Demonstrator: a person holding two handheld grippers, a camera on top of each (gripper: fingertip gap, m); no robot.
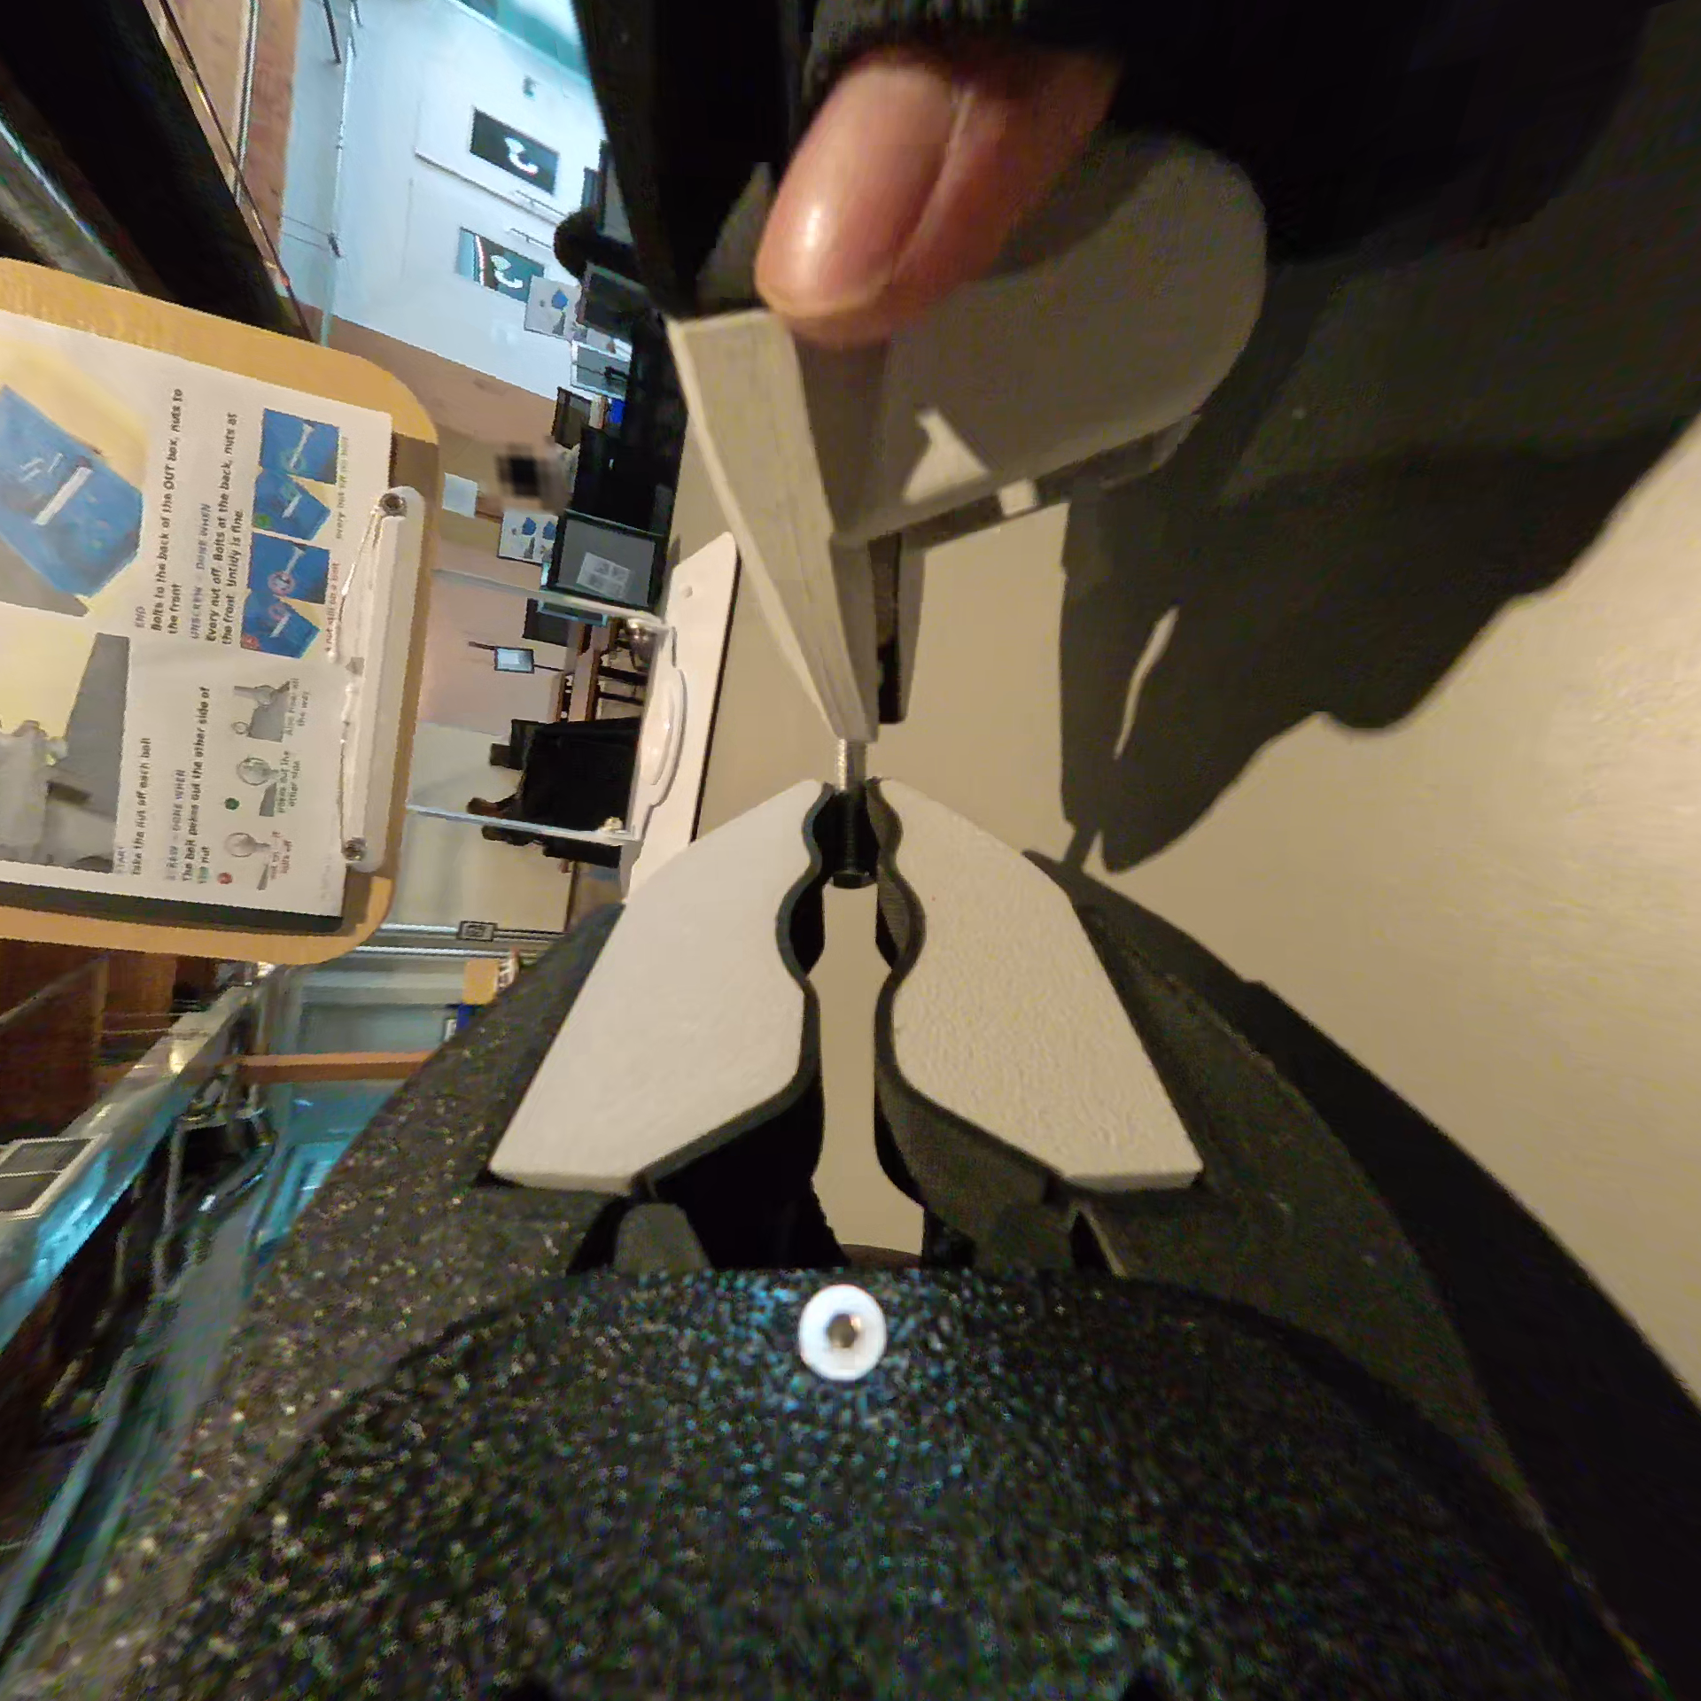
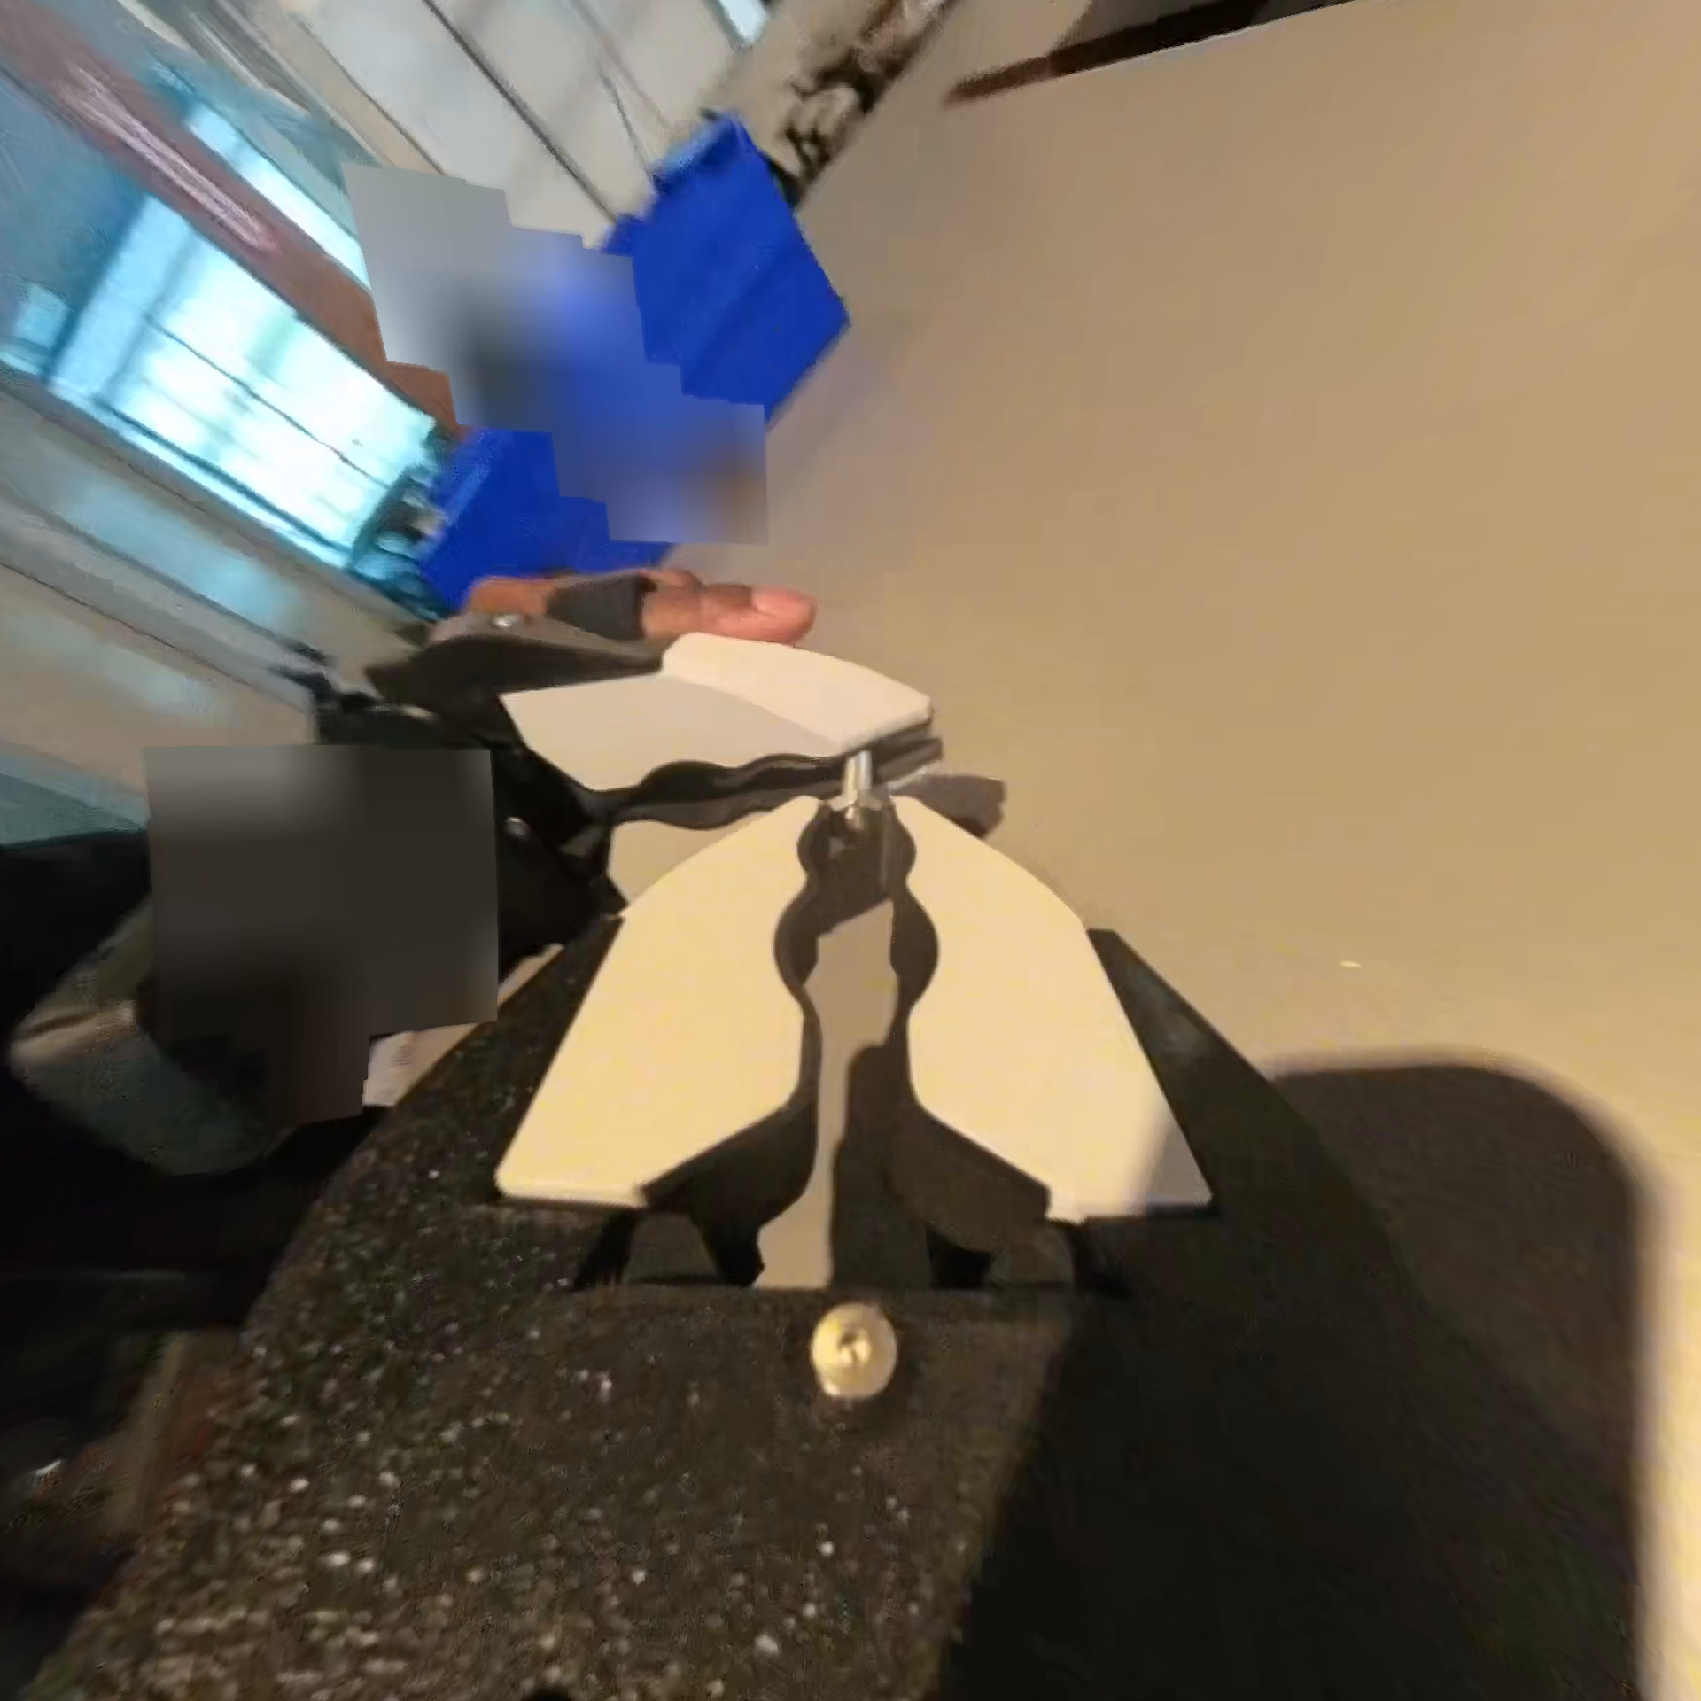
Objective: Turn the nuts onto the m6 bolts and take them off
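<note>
In the left wrist view my left gripper [image 1: 851, 833] is shut on the black end of a bolt [image 1: 851, 842]. The bolt's silver threaded shaft [image 1: 853, 759] runs straight up into the tips of my right gripper [image 1: 861, 723], which comes in from above, end to end. In the right wrist view my right gripper [image 2: 851, 819] is shut on a small silver nut [image 2: 851, 815] on that shaft [image 2: 861, 773]. The left gripper [image 2: 888, 746] meets it from the left, turned on its side. Both are held above the pale table [image 2: 1289, 460].
A wooden clipboard with an instruction sheet [image 1: 184, 607] stands at the left of the left wrist view. Blue bins [image 2: 736, 276] sit at the far edge of the table. A person's thumb [image 1: 902, 184] rests on the right gripper, and a finger [image 2: 755, 612] on the left one. Left and right tips are no more than a few centimetres apart.
</note>
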